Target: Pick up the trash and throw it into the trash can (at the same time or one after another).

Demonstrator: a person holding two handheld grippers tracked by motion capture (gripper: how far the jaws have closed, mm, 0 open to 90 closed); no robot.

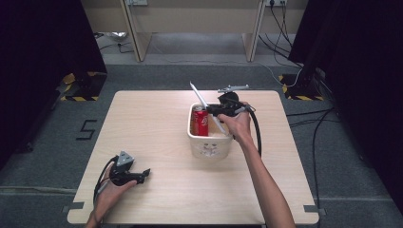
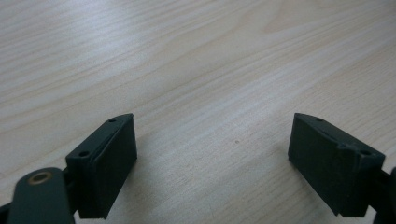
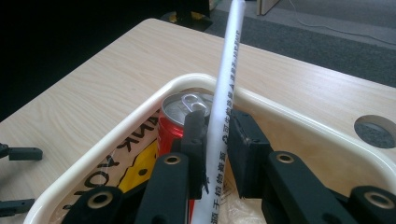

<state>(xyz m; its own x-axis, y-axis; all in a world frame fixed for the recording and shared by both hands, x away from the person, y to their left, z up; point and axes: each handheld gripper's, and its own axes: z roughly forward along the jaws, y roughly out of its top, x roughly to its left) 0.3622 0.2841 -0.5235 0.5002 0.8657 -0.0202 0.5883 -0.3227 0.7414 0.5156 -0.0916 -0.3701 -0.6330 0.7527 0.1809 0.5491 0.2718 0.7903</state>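
The white tube (image 3: 227, 88) stands slanted between the pads of the right gripper (image 3: 217, 140), which sit close against it on both sides and hold it (black print runs along its length). In the high view the tube (image 1: 203, 105) rises up and away from the right gripper (image 1: 219, 110), its upper end leaning past the far rim of the basket (image 1: 209, 145) and its lower end dipping inside the basket below the jaws. Just left of the jaws in the right gripper view stands a red can (image 3: 175, 116), upright, its silver top and pull tab level with the pad tips; it is inside the cream basket (image 3: 140, 116) near the tube, though whether the two touch I cannot tell. Something yellow with lettering lies in the basket under the gripper, too cut off to name. The basket sits on the wooden table (image 1: 157, 123), and the right hand (image 1: 237, 124) holds its gripper over the basket's near right corner. Well apart, toward the near left corner of the table, the left gripper (image 1: 142, 175) rests low in the left hand (image 1: 111, 190); its jaws stand wide, with only bare table (image 2: 210, 70) between the pads of the left gripper (image 2: 212, 158).
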